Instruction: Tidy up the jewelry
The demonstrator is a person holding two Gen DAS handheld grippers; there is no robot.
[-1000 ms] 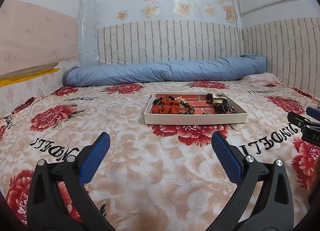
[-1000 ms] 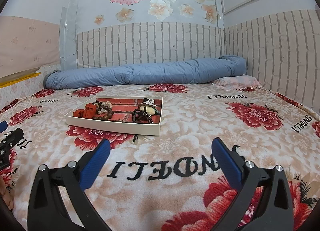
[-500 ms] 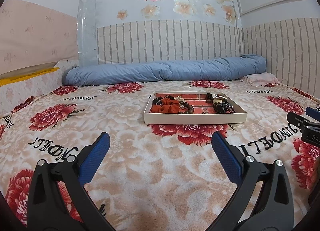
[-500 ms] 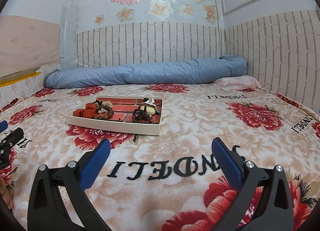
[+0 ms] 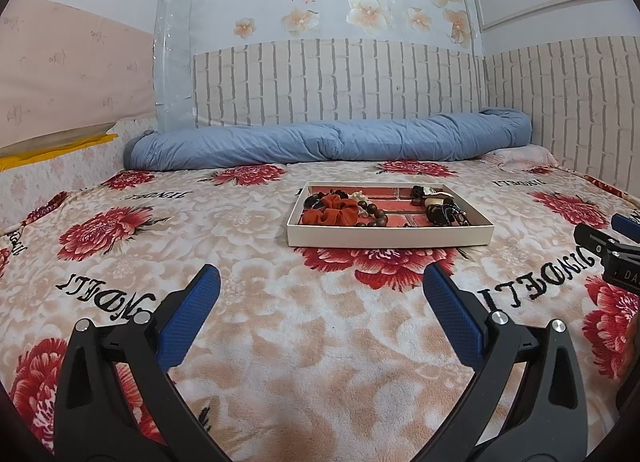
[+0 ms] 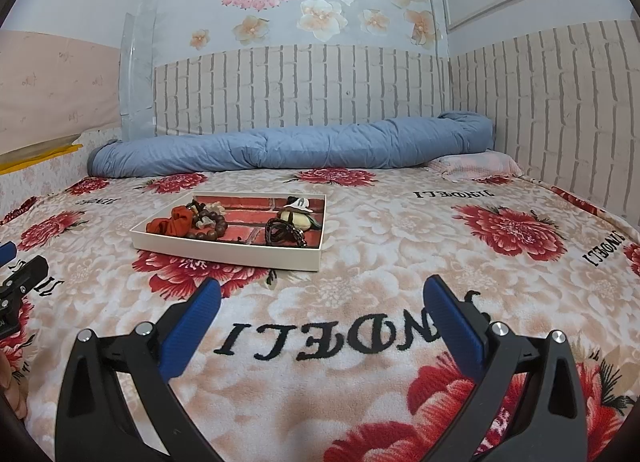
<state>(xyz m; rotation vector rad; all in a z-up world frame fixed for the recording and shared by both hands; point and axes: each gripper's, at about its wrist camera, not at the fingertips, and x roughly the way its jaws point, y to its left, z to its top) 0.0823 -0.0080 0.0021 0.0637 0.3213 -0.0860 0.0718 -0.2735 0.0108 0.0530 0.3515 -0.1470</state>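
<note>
A shallow cream box with a brick-print floor lies on the flowered bed. Inside it sit a red scrunchie, a brown bead bracelet, a black cord bracelet and a pale hair clip. My left gripper hovers open over the blanket, well short of the box. My right gripper is also open and holds nothing, with the box ahead to its left. Each gripper's black frame shows at the edge of the other's view.
A rolled blue quilt lies along the brick-pattern wall behind the box. A pink pillow sits at the far right corner. The flowered blanket spreads wide on both sides of the box. A fingertip shows at the lower left.
</note>
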